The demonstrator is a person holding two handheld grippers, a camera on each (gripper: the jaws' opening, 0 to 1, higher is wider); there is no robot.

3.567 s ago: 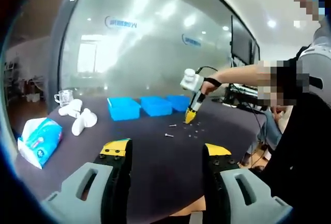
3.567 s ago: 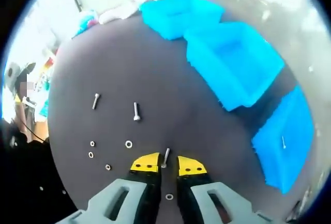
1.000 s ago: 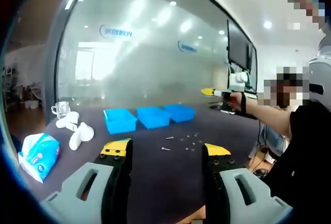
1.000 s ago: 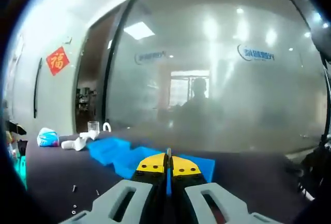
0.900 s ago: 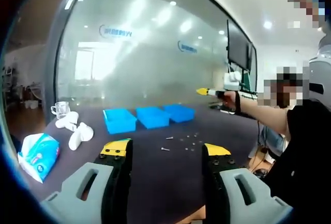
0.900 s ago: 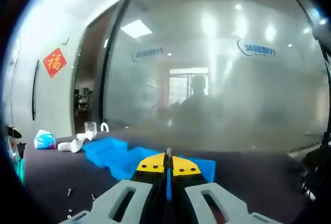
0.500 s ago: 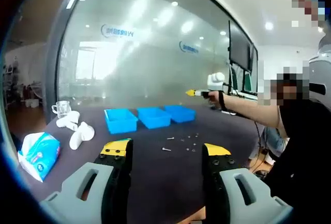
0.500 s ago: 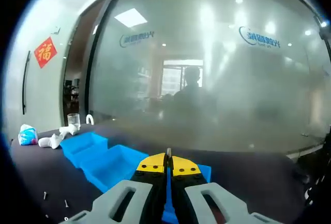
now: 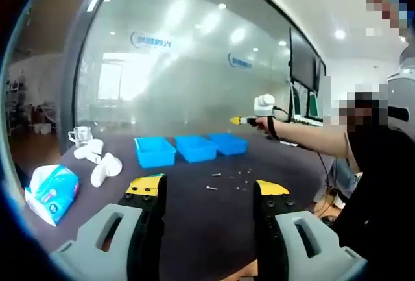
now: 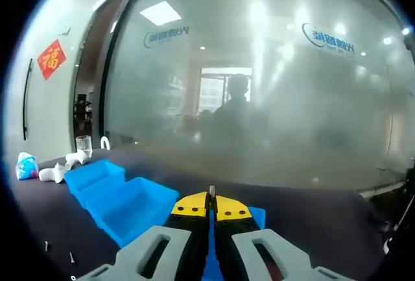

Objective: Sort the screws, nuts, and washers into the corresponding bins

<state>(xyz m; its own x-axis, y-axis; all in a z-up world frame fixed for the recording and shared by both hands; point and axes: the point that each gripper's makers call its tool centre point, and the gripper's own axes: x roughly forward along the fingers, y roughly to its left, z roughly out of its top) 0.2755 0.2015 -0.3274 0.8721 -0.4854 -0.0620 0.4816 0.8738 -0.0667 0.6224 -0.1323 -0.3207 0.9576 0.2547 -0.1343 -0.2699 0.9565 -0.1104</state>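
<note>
The dark worktop (image 9: pixel 194 209) carries everything, backed by a frosted glass wall (image 9: pixel 194 80). Along its far side three blue bins (image 9: pixel 192 147) stand in a row, close together. In the right gripper view the same bins run from left towards the centre, the nearest one (image 10: pixel 256 215) partly hidden behind the jaws. At the worktop's left end lie a tissue pack (image 9: pixel 50 191), some white pieces (image 9: pixel 98 159) and a glass mug (image 9: pixel 80 136). Between the bins and the near edge is a loose scatter of small screws, nuts and washers (image 9: pixel 233 178), too small to tell apart.

The left gripper (image 9: pixel 207 190) hangs low over the near part of the worktop with its jaws spread wide and nothing between them. The right gripper (image 10: pixel 211 206) is held up in the air on an outstretched arm, above and beyond the scatter, towards the bins. Its jaws are pressed together on a thin screw (image 10: pixel 211 194), whose tip stands up between the yellow tips.

The step in hand looks like carrying this screw to its bin. The next move calls for bringing the right gripper down over the screw bin, tilting so the screw points into it, then parting the jaws low enough that it does not bounce out. Most pieces remain on the worktop.
</note>
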